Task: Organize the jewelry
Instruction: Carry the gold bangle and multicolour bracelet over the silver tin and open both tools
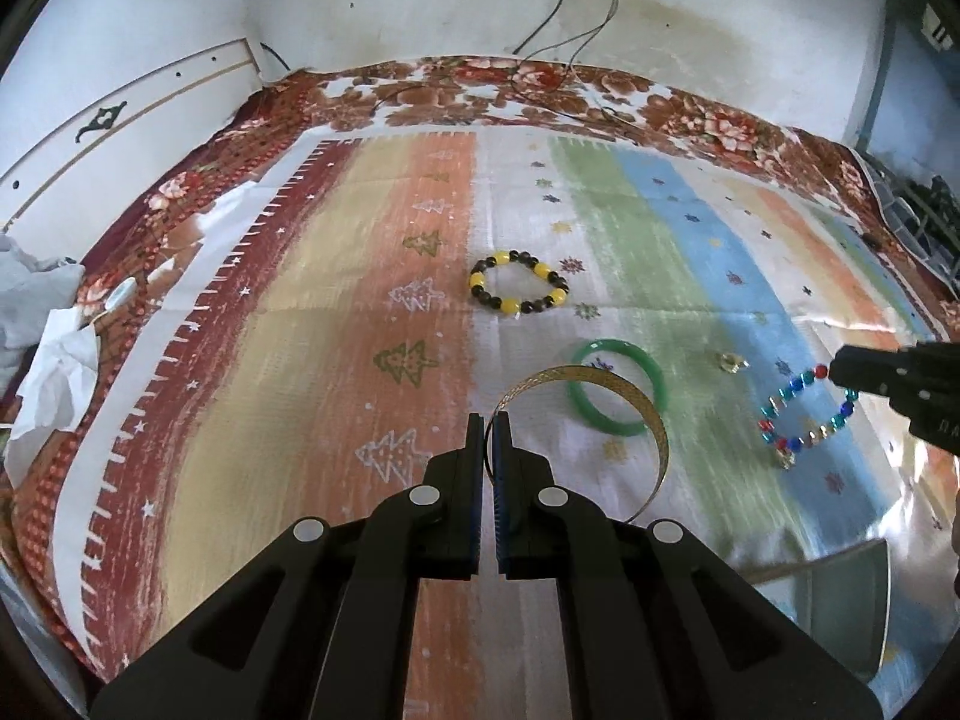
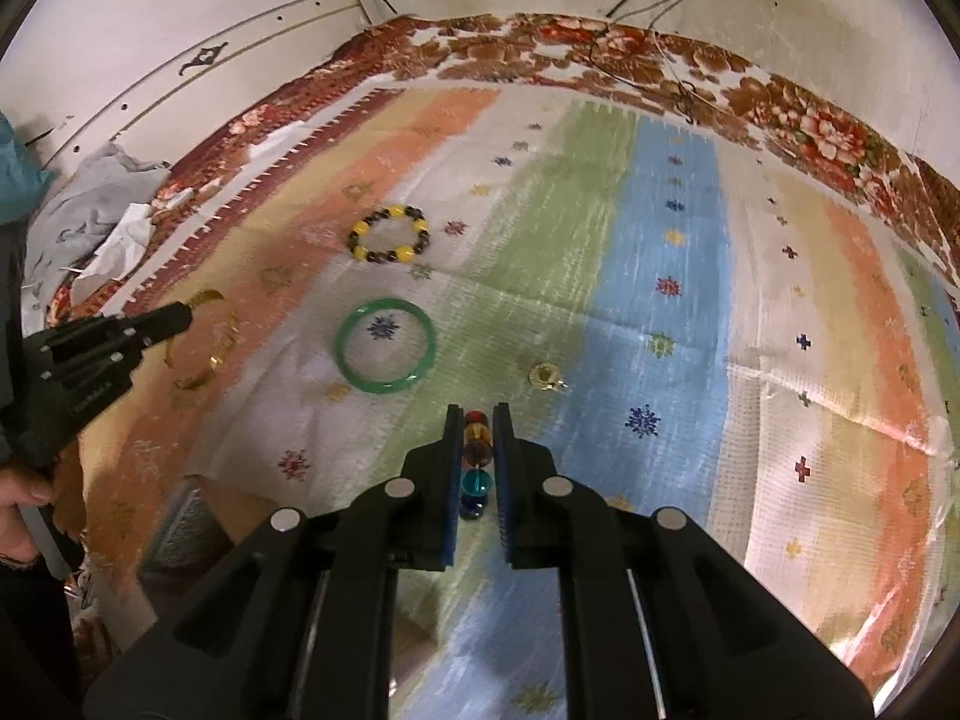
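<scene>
Left wrist view: the left hand-held gripper (image 1: pixel 491 420) is closed on the rim of a thin gold bangle (image 1: pixel 600 420), which loops out to the right, clear of the cloth.
Right wrist view: the right hand-held gripper (image 2: pixel 478 414) is closed on a multicoloured bead bracelet (image 2: pixel 477 462); beads sit stacked between its pads, and the rest of the strand hangs below, as the left wrist view shows.
Surface: a bed covered by a striped cloth (image 1: pixel 360 300) with small tree and star prints, over a floral blanket.
Left on the cloth: a yellow-and-dark bead bracelet (image 1: pixel 519 283) farthest off, a green bangle (image 1: pixel 618 387) nearer, and a small gold ring (image 1: pixel 731 362) just to its right; all three lie apart from each other.
Stage, as I judge it: two pieces are lifted at once and three wait; no box or tray for them is in view, so I cannot tell where they are headed.
Risk, gold bangle: it is pinched only at one thin edge, so a quick swing could twist it in the pads and let it slip.
Risk, bead strand: the hanging loop could swing and snag the green bangle or the ring, dragging them.
Risk, two hands: the hand-held grippers are near each other, and crossing paths could tangle beads with the bangle.
</scene>
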Demonstrator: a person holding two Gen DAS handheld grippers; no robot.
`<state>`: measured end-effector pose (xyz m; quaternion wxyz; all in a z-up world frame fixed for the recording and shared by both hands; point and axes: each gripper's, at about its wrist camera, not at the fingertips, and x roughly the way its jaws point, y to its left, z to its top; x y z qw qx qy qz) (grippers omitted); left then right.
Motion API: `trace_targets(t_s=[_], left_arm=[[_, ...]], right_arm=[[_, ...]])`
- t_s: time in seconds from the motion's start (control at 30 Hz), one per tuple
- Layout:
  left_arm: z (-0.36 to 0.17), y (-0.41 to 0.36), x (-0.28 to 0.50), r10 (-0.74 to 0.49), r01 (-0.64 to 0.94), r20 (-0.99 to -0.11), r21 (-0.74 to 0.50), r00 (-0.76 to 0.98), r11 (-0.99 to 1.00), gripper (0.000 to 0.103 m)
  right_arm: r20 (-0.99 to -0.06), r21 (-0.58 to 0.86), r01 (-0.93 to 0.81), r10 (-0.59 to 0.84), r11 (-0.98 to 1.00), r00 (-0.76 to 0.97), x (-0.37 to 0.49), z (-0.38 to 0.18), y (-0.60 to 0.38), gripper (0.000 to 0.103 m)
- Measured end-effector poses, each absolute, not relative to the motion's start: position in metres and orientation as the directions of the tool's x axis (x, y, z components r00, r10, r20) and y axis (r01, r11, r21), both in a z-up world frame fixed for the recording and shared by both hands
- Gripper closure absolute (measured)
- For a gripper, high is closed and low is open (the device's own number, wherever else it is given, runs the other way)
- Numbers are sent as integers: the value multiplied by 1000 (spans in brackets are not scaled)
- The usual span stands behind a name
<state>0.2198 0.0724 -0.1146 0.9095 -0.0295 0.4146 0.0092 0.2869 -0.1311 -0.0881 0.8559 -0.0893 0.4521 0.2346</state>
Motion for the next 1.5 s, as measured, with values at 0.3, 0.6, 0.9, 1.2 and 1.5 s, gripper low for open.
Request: trace_targets(t_s=[0.3,0.6,0.9,1.2,1.5], left_arm=[[-88,61,186,-28,-8,-725,-47,689,999,101],[-69,46,162,-27,3,-703,-36,711,999,101],[-58,34,142,-51,42,-695,-30,718,999,101],[-55,25,124,-99,97,-697,-42,710,994,101],[-62,13,121,-127,123,-707,-57,696,991,100]], right_arm=[[-789,49,-510,346,859,508,252,-55,-124,92],[-767,46,-534,373,844,523,218,-31,-122,92],[-760,80,-538,401,839,512,189,-27,-129,92],[-762,92,-556,418,826,495,168,-24,-131,92],[-769,106,-585,439,804,464,155,-26,-121,92]])
